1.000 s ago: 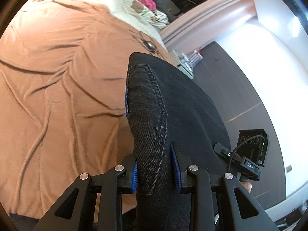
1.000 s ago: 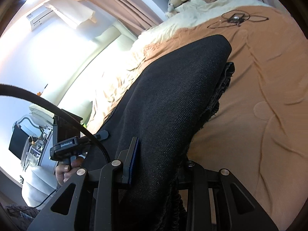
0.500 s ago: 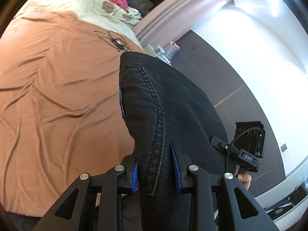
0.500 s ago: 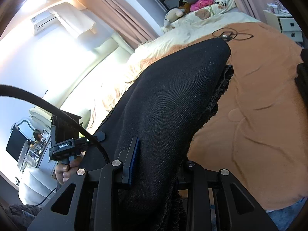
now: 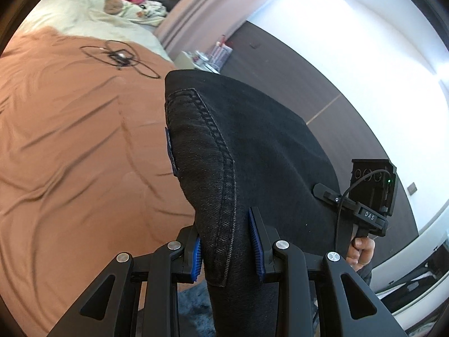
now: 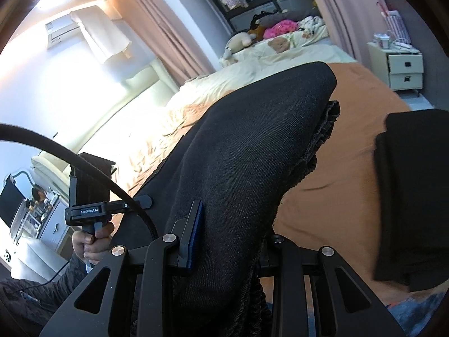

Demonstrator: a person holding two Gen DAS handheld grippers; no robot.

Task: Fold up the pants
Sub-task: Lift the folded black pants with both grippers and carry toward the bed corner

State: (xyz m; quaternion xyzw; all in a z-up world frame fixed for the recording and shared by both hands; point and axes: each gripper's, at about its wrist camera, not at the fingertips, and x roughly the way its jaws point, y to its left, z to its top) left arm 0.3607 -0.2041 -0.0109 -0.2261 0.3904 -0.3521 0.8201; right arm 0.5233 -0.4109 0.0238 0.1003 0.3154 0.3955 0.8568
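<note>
While clamped, pants (image 5: 252, 151) — black, stitched.

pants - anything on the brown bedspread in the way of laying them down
Partly. Both grippers, left and right, clamp the black pants. A folded dark garment occupies the bedspread at right; a cable tangle lies farther off.

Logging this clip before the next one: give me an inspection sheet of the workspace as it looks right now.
Surface: bed with orange-brown blanket, wrinkled.
Job's things: black pants, lifted above the bed and held at both ends.
Clutter: folded dark clothes lying on the blanket at the right; stuffed toys by the pillows.
Grippers: left gripper shut on the pants along a stitched seam; right gripper shut on the pants, one finger hidden by cloth.
Cables: tangled black cord on the blanket.
Surroundings: nightstand, curtains, air conditioner.
</note>
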